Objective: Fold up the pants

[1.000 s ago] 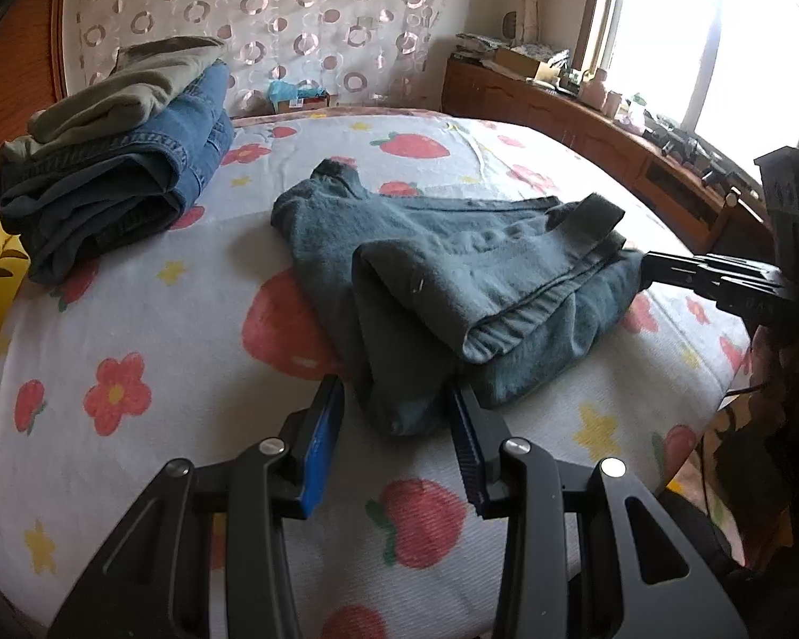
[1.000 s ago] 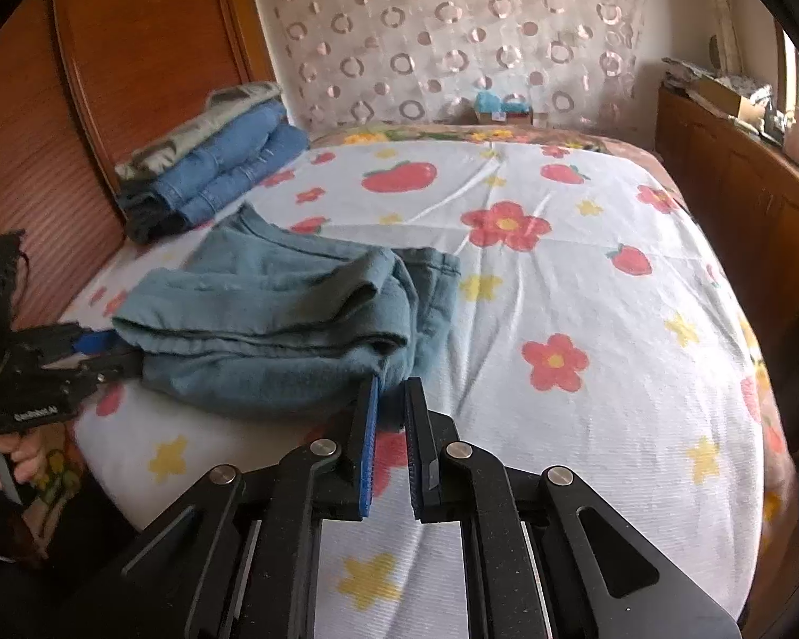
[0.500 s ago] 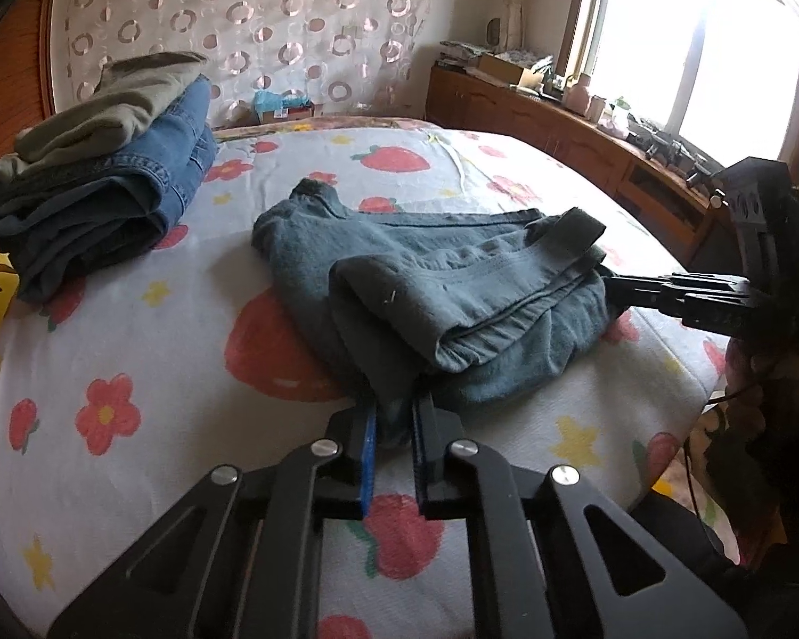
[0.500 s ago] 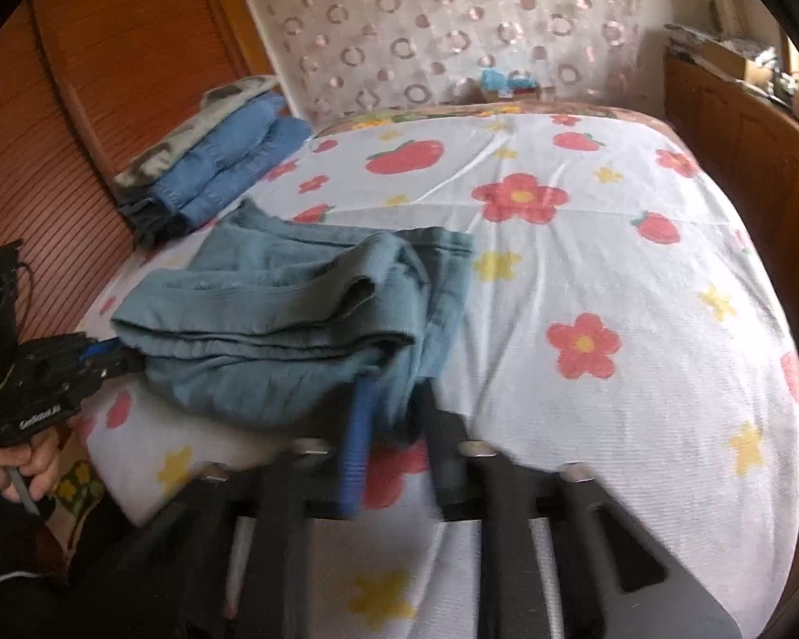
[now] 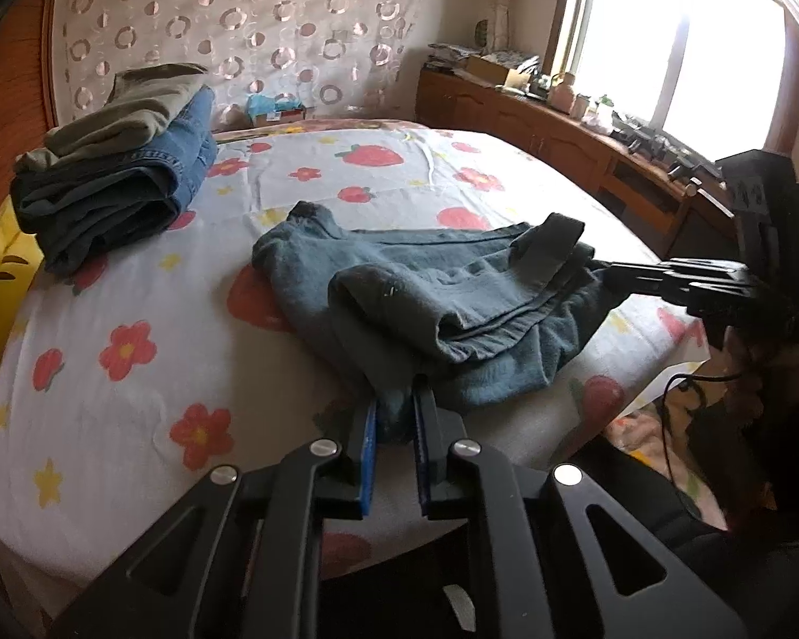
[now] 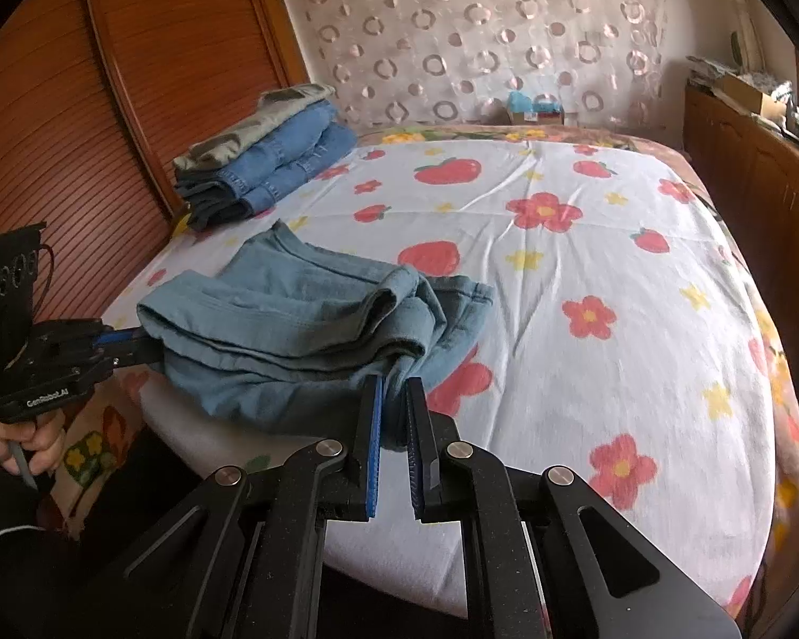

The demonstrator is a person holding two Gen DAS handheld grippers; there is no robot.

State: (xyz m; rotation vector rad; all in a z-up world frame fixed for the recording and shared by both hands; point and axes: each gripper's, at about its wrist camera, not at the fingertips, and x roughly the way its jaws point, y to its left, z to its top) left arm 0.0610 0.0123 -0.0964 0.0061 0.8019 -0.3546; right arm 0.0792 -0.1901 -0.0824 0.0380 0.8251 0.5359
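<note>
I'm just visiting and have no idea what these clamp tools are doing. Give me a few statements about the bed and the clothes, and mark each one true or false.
1. Both grippers pinch the teal pants. True: the left gripper and the right gripper each hold an edge.
2. The pants lie spread out flat. False: they are bunched in folded layers.
3. A stack of folded clothes sits near the wooden headboard. True.
4. The bedsheet is plain white. False: it has a print of strawberries and flowers.
5. An olive garment tops the stack. True.
</note>
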